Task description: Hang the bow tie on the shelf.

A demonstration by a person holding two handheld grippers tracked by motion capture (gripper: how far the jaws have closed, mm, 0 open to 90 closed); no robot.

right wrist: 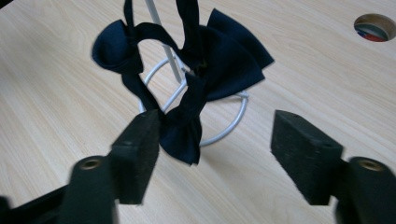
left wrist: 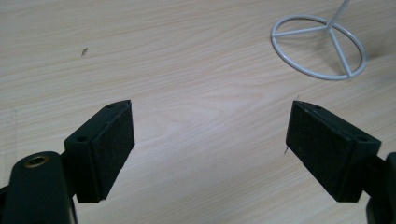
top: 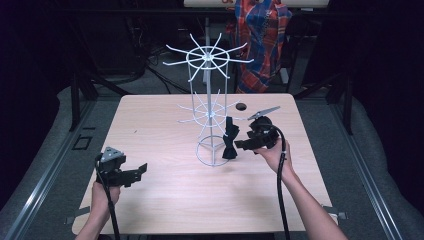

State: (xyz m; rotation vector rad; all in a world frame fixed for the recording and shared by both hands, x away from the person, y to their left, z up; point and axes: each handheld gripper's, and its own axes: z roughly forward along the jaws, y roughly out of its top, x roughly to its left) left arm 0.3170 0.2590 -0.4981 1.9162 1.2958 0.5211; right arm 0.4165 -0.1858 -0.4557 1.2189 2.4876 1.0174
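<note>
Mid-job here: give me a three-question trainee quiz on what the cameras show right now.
1. True or false: the right gripper is clamped on the dark bow tie.
2. What does the bow tie hang from?
A. the white wire rack
B. the left gripper
C. the table's edge
3. What lies between the left gripper's jaws?

Key:
1. False. Its jaws stand apart, and the tie hangs free near one pad.
2. A. It hangs from one of the rack's lower arms, above the ring base.
3. Nothing but bare tabletop; the jaws are wide open.
</note>
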